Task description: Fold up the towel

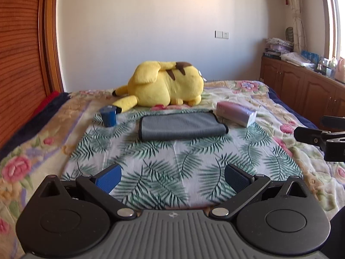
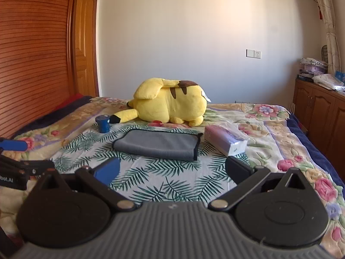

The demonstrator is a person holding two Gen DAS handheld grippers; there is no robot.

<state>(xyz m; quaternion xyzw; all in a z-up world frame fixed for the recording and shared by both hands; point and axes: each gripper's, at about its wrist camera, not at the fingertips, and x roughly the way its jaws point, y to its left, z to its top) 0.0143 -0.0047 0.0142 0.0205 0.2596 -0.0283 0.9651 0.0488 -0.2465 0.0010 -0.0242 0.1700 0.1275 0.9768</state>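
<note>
A grey towel with a black hem (image 1: pixel 181 126) lies folded flat on the palm-leaf cloth (image 1: pixel 172 168) on the bed; it also shows in the right wrist view (image 2: pixel 158 144). My left gripper (image 1: pixel 172 178) is open and empty, held above the cloth well short of the towel. My right gripper (image 2: pixel 172 170) is open and empty, also short of the towel's near edge. The right gripper's side shows at the right edge of the left wrist view (image 1: pixel 319 137). The left gripper's side shows at the left edge of the right wrist view (image 2: pixel 17 159).
A yellow plush toy (image 1: pixel 166 84) lies behind the towel. A dark blue cup (image 1: pixel 108 116) stands to its left, a pink tissue pack (image 1: pixel 236 113) to its right. A wooden wardrobe (image 2: pixel 38 54) is on the left, low cabinets (image 1: pixel 301 86) on the right.
</note>
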